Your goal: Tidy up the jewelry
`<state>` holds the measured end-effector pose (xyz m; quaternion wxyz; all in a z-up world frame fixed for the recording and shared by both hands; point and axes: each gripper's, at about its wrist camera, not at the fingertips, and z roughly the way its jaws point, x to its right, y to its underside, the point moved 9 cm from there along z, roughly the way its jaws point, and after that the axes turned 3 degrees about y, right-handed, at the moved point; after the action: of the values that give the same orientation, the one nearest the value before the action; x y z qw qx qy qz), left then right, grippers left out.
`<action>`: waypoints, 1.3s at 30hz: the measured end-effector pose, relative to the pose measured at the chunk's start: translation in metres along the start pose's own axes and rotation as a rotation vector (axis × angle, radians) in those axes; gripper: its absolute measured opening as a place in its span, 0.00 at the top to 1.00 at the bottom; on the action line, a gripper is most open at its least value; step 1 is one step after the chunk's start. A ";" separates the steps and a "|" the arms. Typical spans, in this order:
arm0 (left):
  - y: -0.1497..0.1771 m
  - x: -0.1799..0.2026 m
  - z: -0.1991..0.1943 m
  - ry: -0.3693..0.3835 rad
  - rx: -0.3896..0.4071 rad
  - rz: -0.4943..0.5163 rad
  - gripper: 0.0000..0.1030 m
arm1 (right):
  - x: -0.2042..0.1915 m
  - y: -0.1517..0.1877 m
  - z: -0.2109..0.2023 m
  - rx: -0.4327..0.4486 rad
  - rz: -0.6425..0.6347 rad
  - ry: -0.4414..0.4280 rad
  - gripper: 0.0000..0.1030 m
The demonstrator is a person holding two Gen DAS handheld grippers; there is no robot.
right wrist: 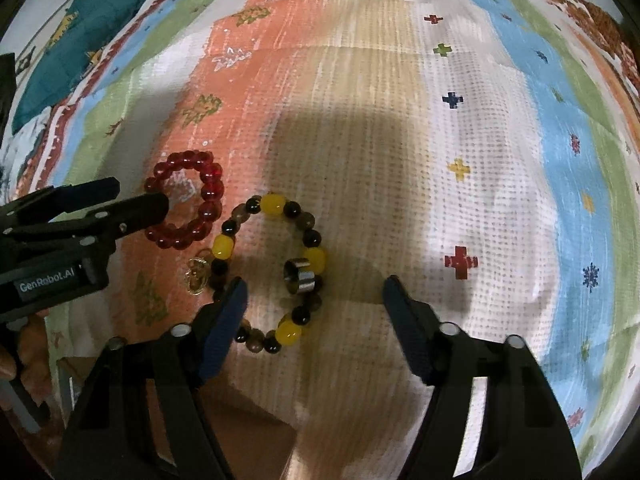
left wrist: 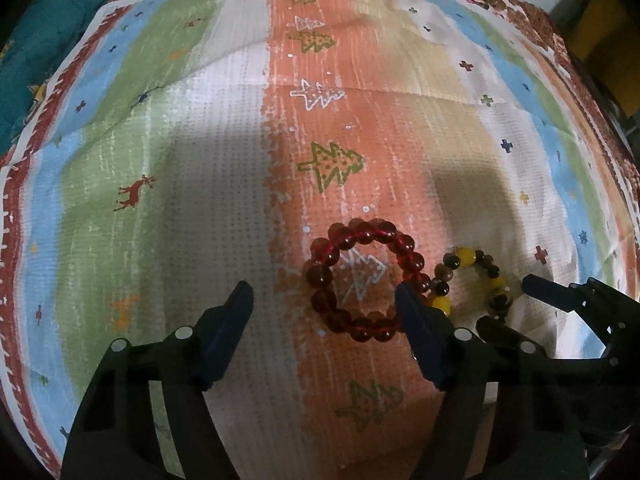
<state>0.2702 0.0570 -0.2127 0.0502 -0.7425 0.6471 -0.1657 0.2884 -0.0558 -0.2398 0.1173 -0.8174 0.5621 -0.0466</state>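
A red bead bracelet (left wrist: 362, 280) lies flat on the striped cloth; it also shows in the right wrist view (right wrist: 190, 200). Beside it on the right lies a yellow, black and brown bead bracelet (left wrist: 472, 280), also in the right wrist view (right wrist: 276, 272). A silver ring (right wrist: 301, 276) stands on edge inside that bracelet. A small gold pendant (right wrist: 197, 276) lies left of it. My left gripper (left wrist: 324, 300) is open, its right finger over the red bracelet's right rim. My right gripper (right wrist: 312, 292) is open, just short of the yellow bracelet and ring.
The Christmas-patterned striped cloth (left wrist: 224, 200) covers the table. A teal cloth (left wrist: 48, 48) lies at the far left corner. The right gripper shows at the right of the left wrist view (left wrist: 560, 304), and the left gripper (right wrist: 120, 204) at the left of the right wrist view.
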 end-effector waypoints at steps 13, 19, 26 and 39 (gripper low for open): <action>-0.001 -0.006 0.009 -0.057 -0.009 0.028 0.60 | 0.008 0.003 0.003 -0.018 -0.010 0.031 0.71; 0.000 -0.005 0.009 -0.054 -0.012 0.037 0.81 | 0.006 0.004 0.004 -0.025 -0.003 0.019 0.83; 0.002 0.000 0.005 -0.025 -0.018 0.033 0.87 | 0.010 0.005 -0.002 -0.025 0.022 -0.022 0.84; 0.000 0.004 -0.015 0.015 0.016 0.033 0.87 | 0.011 -0.009 -0.036 0.049 0.040 -0.072 0.91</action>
<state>0.2660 0.0556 -0.1978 0.0540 -0.7302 0.6581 -0.1756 0.2931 -0.0681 -0.2034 0.1580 -0.8040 0.5726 -0.0286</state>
